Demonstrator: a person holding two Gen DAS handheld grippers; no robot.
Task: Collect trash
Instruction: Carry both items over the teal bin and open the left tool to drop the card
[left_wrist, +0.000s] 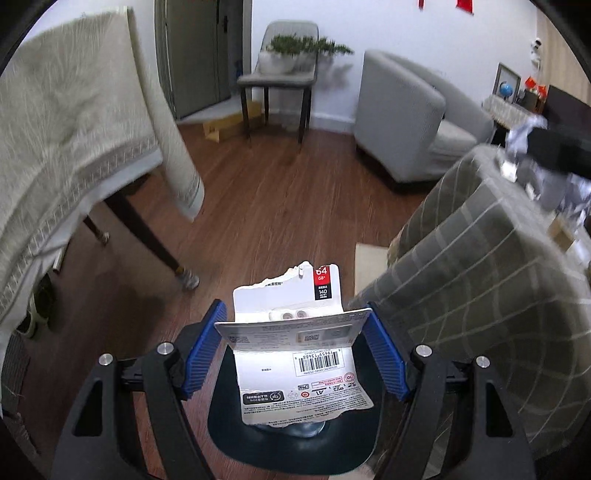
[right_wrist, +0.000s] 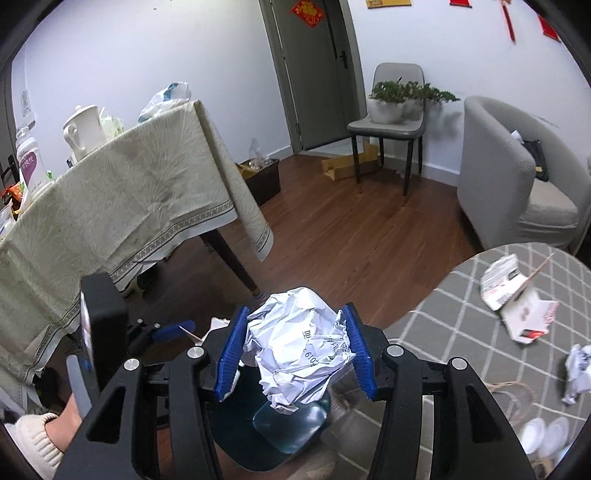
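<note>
My left gripper (left_wrist: 295, 332) is shut on a torn white memory-card package (left_wrist: 295, 354) with a barcode, held above a dark bin (left_wrist: 295, 435) on the floor. My right gripper (right_wrist: 295, 343) is shut on a crumpled white paper ball (right_wrist: 295, 350), also above the dark bin (right_wrist: 273, 435). The left gripper (right_wrist: 107, 332) shows at the left of the right wrist view. The right gripper with its paper (left_wrist: 535, 147) shows blurred at the right of the left wrist view. More trash lies on the grey checked round table (right_wrist: 461, 332): a torn carton (right_wrist: 517, 299) and a crumpled paper (right_wrist: 578, 373).
A table with a cream cloth (right_wrist: 110, 206) stands to the left, with a jug and bottles on it. A grey chair with a plant (right_wrist: 391, 122), a grey armchair (right_wrist: 517, 177), cardboard and a dark box (right_wrist: 262, 177) stand on the wooden floor behind.
</note>
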